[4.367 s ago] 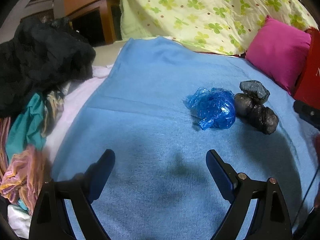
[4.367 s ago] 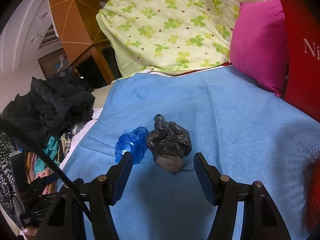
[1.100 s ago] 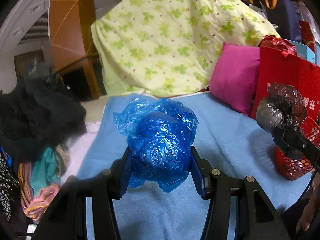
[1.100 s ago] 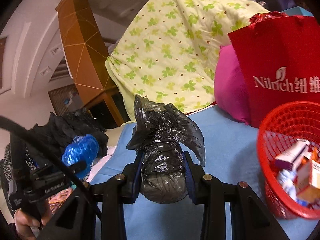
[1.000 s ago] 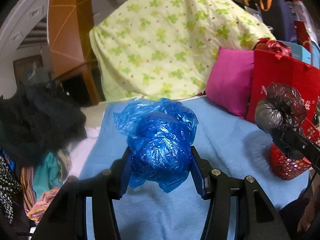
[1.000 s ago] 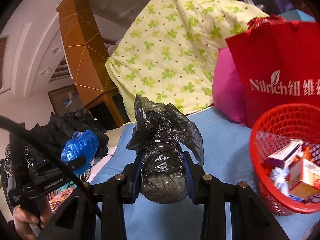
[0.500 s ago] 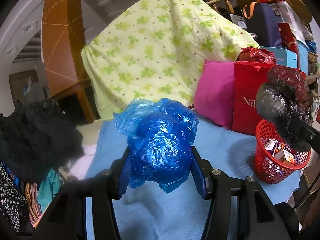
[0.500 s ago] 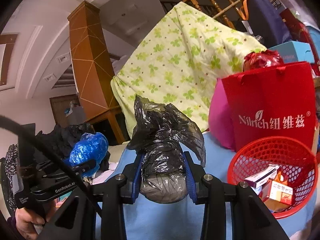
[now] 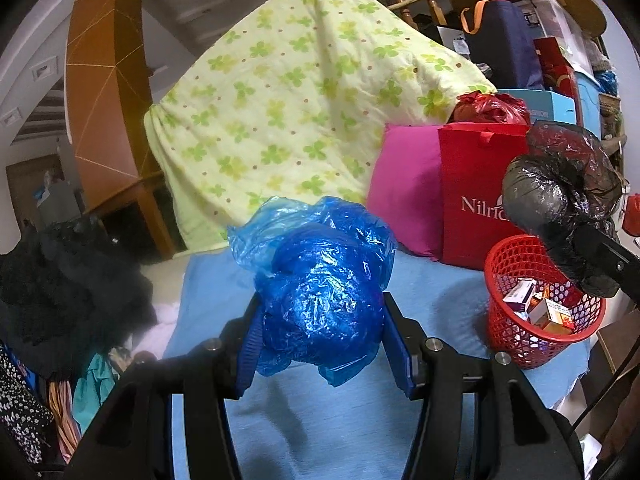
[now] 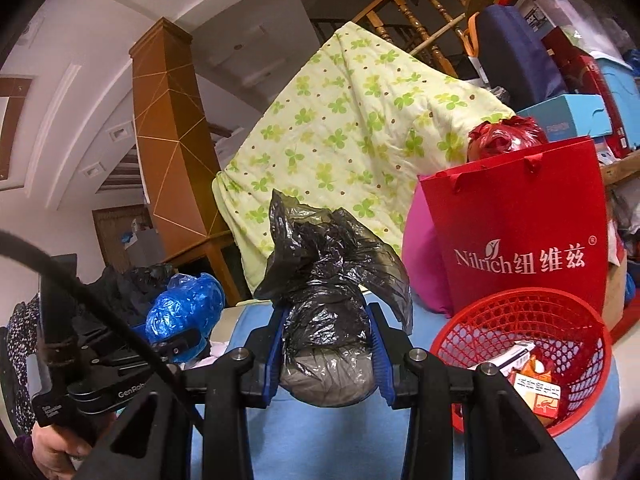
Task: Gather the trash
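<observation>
My left gripper [image 9: 322,340] is shut on a crumpled blue plastic bag [image 9: 320,292], held above the blue blanket [image 9: 340,432]. My right gripper [image 10: 326,350] is shut on a knotted black plastic bag [image 10: 326,300]. That black bag [image 9: 560,200] also shows in the left wrist view, hanging over a red mesh basket [image 9: 516,344]. In the right wrist view the basket [image 10: 520,312] sits to the lower right with cartons inside, and the blue bag [image 10: 182,312] shows at the left in the other gripper.
A red paper bag [image 10: 516,240] and a pink pillow [image 9: 404,188] stand behind the basket. A green-flowered quilt [image 9: 288,120] hangs at the back. Dark clothes [image 9: 64,280] are piled at the left. A person's hand [image 10: 52,448] holds the left gripper.
Both grippers have lifted and swung toward the red basket with their bags still held. The basket and red bag have come further into both views.
</observation>
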Demonstrator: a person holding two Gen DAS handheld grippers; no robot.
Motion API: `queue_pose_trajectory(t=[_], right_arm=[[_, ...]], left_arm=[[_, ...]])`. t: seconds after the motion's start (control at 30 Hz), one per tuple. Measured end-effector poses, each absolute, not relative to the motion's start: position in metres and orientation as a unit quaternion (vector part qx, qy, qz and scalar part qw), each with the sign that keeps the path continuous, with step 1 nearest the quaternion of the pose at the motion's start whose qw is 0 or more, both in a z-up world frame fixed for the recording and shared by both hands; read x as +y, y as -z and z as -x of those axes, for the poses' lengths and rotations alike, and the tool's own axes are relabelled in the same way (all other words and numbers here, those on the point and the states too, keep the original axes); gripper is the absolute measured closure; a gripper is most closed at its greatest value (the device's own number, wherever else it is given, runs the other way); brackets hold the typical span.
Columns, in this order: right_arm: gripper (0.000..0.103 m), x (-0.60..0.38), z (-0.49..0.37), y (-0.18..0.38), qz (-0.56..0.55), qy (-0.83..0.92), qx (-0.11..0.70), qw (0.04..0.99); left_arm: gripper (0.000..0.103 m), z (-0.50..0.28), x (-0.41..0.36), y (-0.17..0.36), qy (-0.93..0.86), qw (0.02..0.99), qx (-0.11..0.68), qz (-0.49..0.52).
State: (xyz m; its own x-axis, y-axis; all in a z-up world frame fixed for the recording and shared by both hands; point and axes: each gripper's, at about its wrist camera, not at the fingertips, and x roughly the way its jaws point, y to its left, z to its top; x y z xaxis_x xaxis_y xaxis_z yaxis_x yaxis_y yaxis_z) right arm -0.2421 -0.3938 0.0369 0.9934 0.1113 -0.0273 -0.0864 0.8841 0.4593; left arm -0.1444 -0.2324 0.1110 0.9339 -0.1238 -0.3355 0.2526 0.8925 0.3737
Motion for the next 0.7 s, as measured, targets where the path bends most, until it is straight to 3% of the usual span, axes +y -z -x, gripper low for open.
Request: queue_pose_trajectory(t=[0.7], right_arm=[[0.062, -0.416, 0.253, -0.030, -0.258, -0.027, 0.025, 0.965]], left_arm=[[0.046, 0.144, -0.261, -0.095, 0.114, 0.952, 0.167, -0.232]])
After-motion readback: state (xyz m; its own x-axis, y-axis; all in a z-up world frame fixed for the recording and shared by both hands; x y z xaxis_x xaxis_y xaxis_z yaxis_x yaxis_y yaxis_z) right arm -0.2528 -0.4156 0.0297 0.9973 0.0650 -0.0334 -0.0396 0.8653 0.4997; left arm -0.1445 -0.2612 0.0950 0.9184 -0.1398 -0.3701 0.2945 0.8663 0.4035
